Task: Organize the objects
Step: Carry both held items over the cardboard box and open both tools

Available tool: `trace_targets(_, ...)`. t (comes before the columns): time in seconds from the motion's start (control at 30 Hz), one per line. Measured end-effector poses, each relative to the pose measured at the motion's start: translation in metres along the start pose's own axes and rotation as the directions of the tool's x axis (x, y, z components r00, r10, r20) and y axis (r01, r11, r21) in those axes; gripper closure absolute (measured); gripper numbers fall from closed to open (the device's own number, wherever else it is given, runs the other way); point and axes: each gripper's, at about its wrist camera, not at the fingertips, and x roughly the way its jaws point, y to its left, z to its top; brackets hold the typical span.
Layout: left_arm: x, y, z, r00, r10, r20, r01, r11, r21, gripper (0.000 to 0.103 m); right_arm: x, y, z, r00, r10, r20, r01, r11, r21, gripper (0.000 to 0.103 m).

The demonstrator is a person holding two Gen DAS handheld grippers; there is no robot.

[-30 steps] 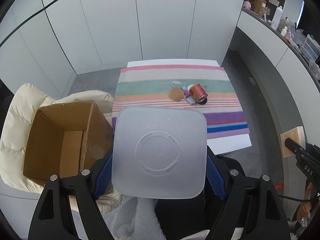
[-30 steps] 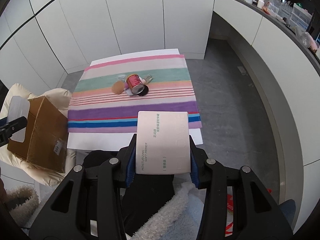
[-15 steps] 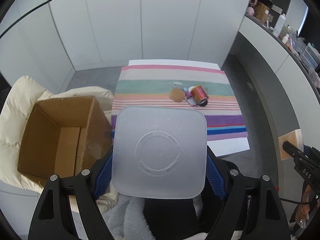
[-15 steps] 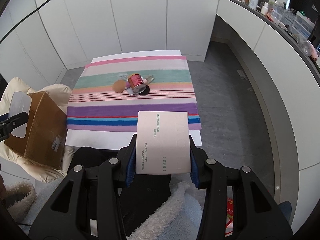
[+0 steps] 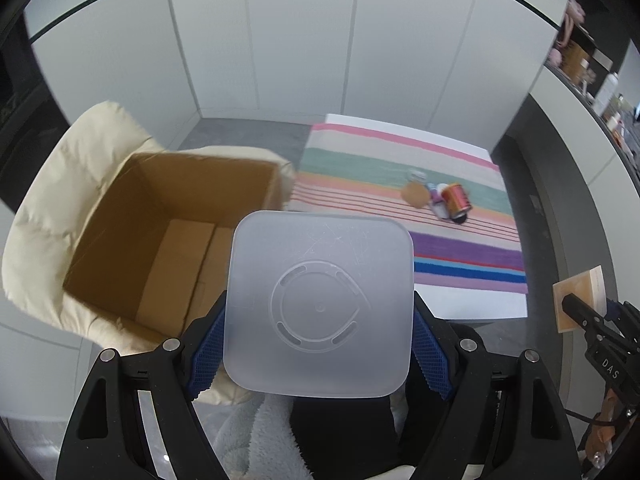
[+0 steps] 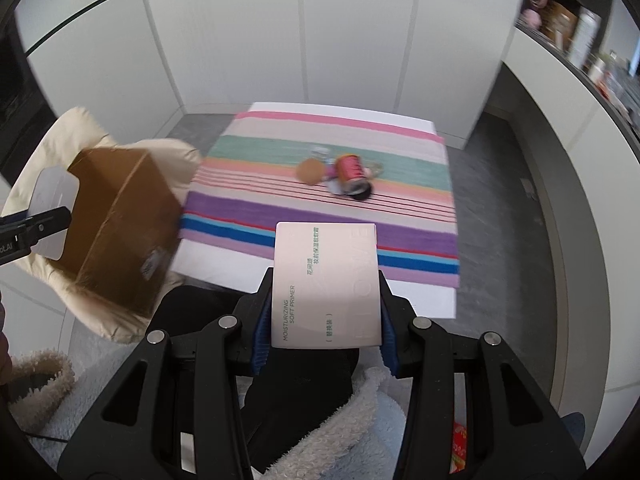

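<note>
While both cameras look down from above a seated person's lap, each gripper holds one item. In the left wrist view, the left gripper (image 5: 318, 346) has its blue-padded fingers (image 5: 206, 350) closed against the two sides of a frosted translucent square container (image 5: 319, 304), whose flat face with a moulded ring fills the lower centre. At about ten o'clock from that container, an open cardboard box (image 5: 160, 236) sits on a cream padded chair (image 5: 52, 200), its brown inside showing. At about one o'clock lies a white desk (image 5: 472, 300) covered by a striped cloth (image 5: 460, 246) in pink, green, peach, purple and blue. On the cloth's middle stripes a small cluster lies touching: a round tan puff (image 5: 415, 195), a small bottle (image 5: 435, 198) and an orange-red can (image 5: 456, 201) on its side. At three o'clock, the other gripper shows at the frame's edge with a pale box. In the right wrist view, the right gripper (image 6: 325, 312) has its fingers (image 6: 262, 340) clamped on the sides of a pale pink carton (image 6: 325, 284) printed "MOISTURIZING SOFT PRIMER", held above the desk's near edge. The same cluster lies at twelve o'clock from the carton, well apart from it. At nine o'clock the cardboard box appears from outside, with the left gripper and its container just in front. Fleecy pale fabric (image 6: 352, 420) lies below the fingers.
</note>
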Motion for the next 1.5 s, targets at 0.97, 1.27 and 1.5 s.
trace_targets(0.97, -0.012, 0.171, -0.062, 0.987, 0.141, -0.081, -0.159, 0.938, -0.308, 0.021, 0.027, 0.221, 0.001, 0.963, 0.254, -0.094, -0.270, 0.875, -0.401, 0.058)
trace_targets(1.27, 0.016, 0.181, -0.030, 0.991, 0.106, -0.080, -0.126, 0.936, -0.329, 0.021, 0.049, 0.243, 0.033, 0.964, 0.255, -0.077, -0.263, 0.870, -0.417, 0.058)
trace_targets(1.5, 0.059, 0.214, 0.007, 0.981, 0.187, -0.056, -0.195, 0.919, -0.343, 0.021, 0.093, 0.298, 0.069, 0.959, 0.272, -0.079, -0.277, 0.843, -0.462, 0.058)
